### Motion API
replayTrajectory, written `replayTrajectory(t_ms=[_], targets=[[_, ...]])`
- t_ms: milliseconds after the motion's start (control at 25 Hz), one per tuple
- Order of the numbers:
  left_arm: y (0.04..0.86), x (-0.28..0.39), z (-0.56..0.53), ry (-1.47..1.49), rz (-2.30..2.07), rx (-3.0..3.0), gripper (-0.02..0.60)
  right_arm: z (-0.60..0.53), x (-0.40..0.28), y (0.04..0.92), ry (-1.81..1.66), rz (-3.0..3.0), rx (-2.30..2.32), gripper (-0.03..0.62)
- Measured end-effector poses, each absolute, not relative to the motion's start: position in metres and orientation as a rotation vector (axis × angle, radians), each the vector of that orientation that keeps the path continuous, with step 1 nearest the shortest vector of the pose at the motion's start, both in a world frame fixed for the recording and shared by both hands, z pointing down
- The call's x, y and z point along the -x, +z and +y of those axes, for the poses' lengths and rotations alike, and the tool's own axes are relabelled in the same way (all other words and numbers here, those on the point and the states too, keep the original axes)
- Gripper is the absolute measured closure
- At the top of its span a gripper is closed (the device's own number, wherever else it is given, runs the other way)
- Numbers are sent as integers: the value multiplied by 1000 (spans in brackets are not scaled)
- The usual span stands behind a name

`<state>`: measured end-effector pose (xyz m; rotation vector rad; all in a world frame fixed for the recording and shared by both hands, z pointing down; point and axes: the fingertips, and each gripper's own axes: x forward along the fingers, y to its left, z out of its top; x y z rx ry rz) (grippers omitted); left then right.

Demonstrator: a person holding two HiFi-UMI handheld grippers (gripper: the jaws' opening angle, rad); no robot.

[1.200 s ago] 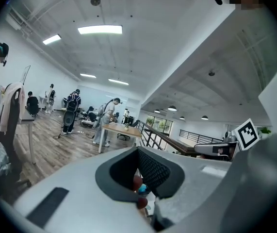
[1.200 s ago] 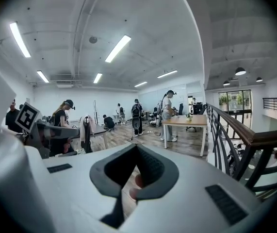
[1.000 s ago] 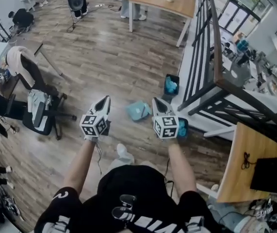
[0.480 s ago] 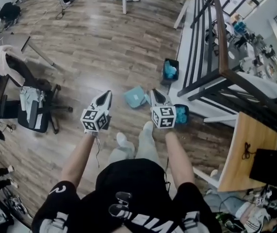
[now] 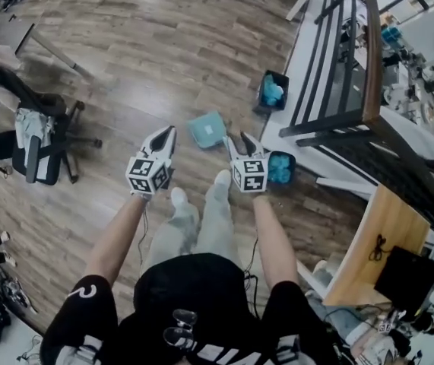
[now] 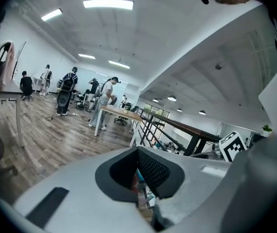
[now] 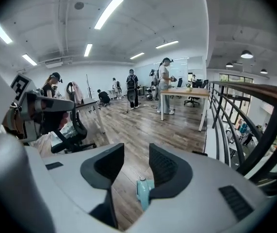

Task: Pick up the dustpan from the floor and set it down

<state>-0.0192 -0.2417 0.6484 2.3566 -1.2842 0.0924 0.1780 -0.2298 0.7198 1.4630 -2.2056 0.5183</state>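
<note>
Two claws near the dustpan

Right claw (image 5: 236,138) has just been spreading its jaws, with nothing between them. The teal dustpan (image 5: 207,130) lies on the floor (image 5: 140,67) just ahead, slightly left. Left claw (image 5: 168,131) is pressed together, empty.

**We stoop lower and the right jaws part**

Our right gripper (image 5: 241,141), pinched shut a second ago, has just been opening; in the right gripper view the handle of the pale blue dustpan (image 5: 207,130) stands low between its jaws, untouched. That gripper and the left gripper (image 5: 161,138) have sunk toward the floor (image 5: 125,67). Our legs (image 5: 201,219) have come into mid-frame, the dustpan has slid toward upper centre, and the wooden table has left the top edge.
</note>
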Motion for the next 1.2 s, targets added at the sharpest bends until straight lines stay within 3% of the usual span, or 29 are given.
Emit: replayTrajectory(t_ms=[440, 840, 920, 1040, 1200], targets=[[766, 20, -249, 134, -1258, -2266, 584, -245, -170, 864, 571, -2092, -1337, 342], [807, 26, -264, 178, -1257, -2254, 584, -254, -173, 955, 657, -1964, -1238, 338], [809, 26, -263, 186, -1245, -2256, 584, -254, -174, 964, 642, -1942, -1213, 360], [813, 27, -261, 202, -1236, -2261, 584, -256, -177, 969, 619, -1911, -1194, 465], [818, 28, -258, 218, -1235, -2254, 584, -253, -173, 972, 614, -1895, -1148, 505]])
